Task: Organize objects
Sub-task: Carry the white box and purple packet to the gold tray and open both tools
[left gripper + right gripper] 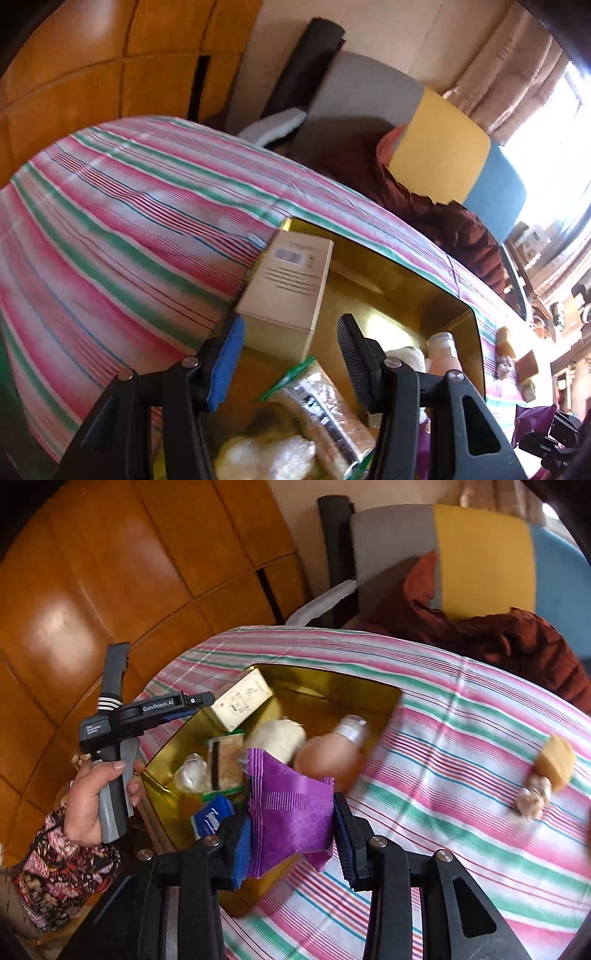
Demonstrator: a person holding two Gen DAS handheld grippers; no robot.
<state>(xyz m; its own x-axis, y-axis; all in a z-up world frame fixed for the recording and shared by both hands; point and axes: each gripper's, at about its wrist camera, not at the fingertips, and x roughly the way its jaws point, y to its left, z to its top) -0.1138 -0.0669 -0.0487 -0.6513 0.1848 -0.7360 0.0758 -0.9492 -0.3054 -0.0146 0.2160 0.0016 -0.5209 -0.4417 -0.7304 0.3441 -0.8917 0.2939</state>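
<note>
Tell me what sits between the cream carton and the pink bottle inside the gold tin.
In the right wrist view, a white fluffy bundle lies between the cream carton and the pink bottle, within the gold tin.

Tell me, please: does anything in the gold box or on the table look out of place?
Two things. The cream carton is tilted, leaning on the rim of the gold box instead of lying flat inside. A yellow block and a small pale lump lie loose on the striped tablecloth, outside the box.

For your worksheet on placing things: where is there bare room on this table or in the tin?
Free: striped cloth between the gold tin and the yellow block; the tin's far corner beyond the cream box. Crowded: the tin's near half.
</note>
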